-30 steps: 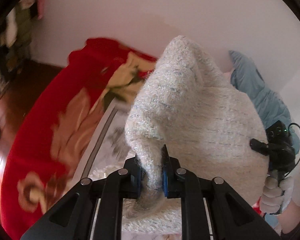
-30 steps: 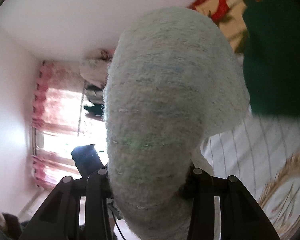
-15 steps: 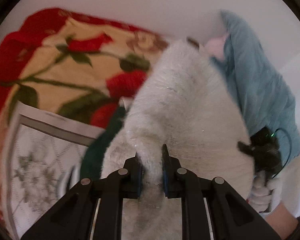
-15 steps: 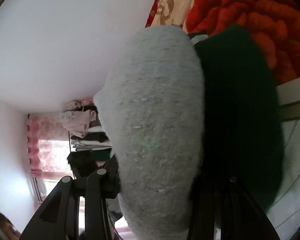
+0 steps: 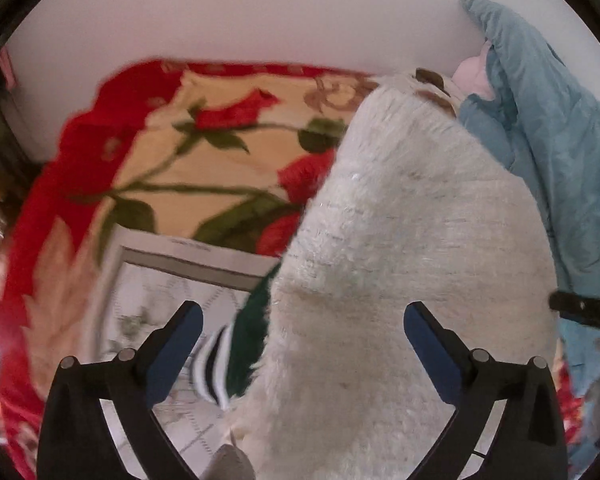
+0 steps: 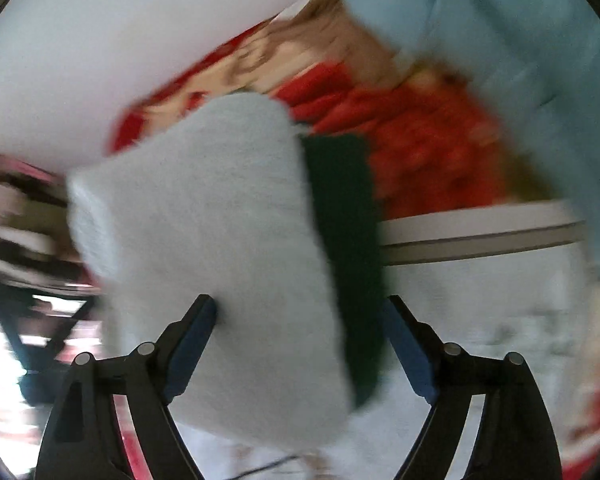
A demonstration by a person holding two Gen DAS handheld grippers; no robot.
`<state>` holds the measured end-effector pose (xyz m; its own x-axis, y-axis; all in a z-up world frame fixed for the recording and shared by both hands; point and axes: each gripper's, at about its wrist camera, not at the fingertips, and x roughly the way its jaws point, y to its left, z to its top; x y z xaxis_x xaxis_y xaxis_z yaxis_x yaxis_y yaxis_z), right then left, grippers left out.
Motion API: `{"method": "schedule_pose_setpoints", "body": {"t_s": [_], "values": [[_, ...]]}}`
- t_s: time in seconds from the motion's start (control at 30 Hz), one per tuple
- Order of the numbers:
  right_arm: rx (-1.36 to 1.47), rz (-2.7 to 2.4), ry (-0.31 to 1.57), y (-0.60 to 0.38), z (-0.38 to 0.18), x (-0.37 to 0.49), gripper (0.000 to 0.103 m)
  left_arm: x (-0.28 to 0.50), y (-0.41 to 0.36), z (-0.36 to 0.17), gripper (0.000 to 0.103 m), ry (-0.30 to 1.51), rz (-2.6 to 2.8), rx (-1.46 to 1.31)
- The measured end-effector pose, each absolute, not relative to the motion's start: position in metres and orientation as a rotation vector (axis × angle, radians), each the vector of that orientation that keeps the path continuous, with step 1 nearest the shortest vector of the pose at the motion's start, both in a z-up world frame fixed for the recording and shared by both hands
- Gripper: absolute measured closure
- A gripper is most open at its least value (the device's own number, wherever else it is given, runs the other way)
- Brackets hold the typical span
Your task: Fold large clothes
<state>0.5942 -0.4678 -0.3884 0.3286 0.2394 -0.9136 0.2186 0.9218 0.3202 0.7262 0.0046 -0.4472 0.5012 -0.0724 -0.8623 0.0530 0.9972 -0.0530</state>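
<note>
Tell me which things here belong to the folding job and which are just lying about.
Job: white sweater, green garment beneath it, left gripper and right gripper, both open.
Lying about: flowered blanket, blue quilt, patterned sheet.

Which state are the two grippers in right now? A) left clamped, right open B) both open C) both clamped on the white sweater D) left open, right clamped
B: the left gripper and the right gripper both have their fingers spread wide around the white sweater, not pinching it.
</note>
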Motion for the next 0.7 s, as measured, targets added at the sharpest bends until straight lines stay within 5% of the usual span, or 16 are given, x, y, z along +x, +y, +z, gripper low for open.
{"method": "schedule_pose_setpoints", "body": {"t_s": [0.27,0.7], "values": [[0.089,-0.211,1.148,-0.416,-0.336,0.493,0.016,0.659,-0.009,-0.395,0.000,0.969,-0.018,0.035],[0.056,-0.293,1.012,-0.361,-0.176,0.334,0.016,0.510,-0.014,-0.259,0.000,0.897,-0.027,0.023]]}}
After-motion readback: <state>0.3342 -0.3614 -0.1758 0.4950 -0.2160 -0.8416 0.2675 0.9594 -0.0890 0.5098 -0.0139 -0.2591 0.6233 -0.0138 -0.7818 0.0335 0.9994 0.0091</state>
